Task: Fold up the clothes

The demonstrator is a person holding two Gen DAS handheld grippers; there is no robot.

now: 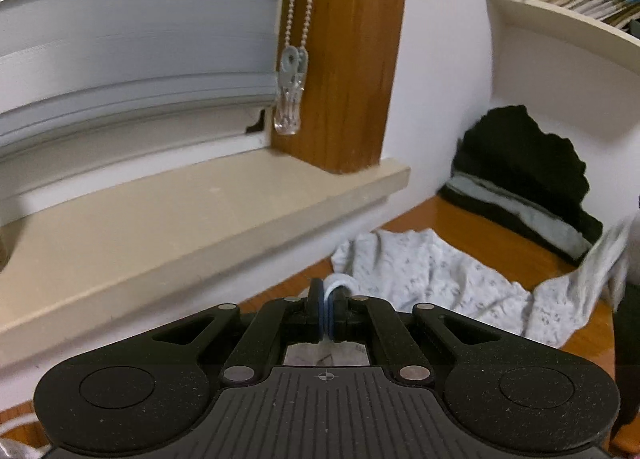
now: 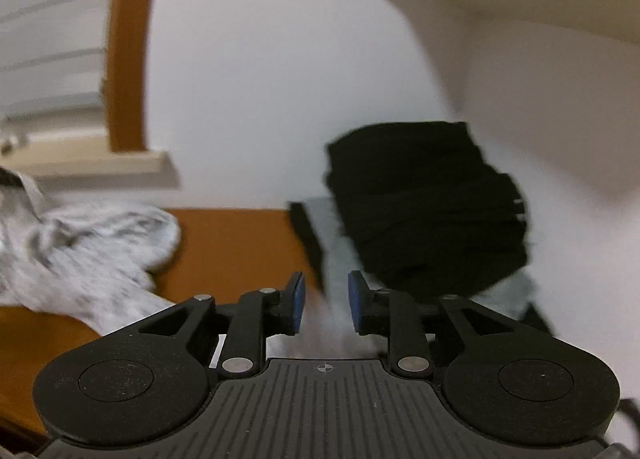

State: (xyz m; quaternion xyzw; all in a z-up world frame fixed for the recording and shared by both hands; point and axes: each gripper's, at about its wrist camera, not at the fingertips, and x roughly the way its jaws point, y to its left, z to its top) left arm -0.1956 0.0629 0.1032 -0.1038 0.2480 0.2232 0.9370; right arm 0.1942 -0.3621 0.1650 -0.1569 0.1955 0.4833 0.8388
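Clearly, at the left of the left wrist view, the blind [image 1: 132, 59] is hanging over the sill [image 1: 192, 219], with its bead cord [image 1: 298, 19] dangling beside the wooden post [image 1: 348, 59]. At bottom centre the left gripper [image 1: 327, 313] is pinching shut on a white edge of the garment [image 1: 440, 279], probably to lift or carry a corner for a fold. That pale speckled garment is lying rumpled across the table [image 1: 480, 227] toward lower right, its far end rising out of frame, so what is holding it up is cut off. A folded stack [image 1: 528, 183] of dark and grey clothes is sitting against the wall at right, likely parked clear of the work.

In the right wrist view the garment is showing at left, blurred. The right gripper [image 2: 326, 305] is standing partly open with nothing clamped; a hazy pale smear below the gap is too blurred to name.
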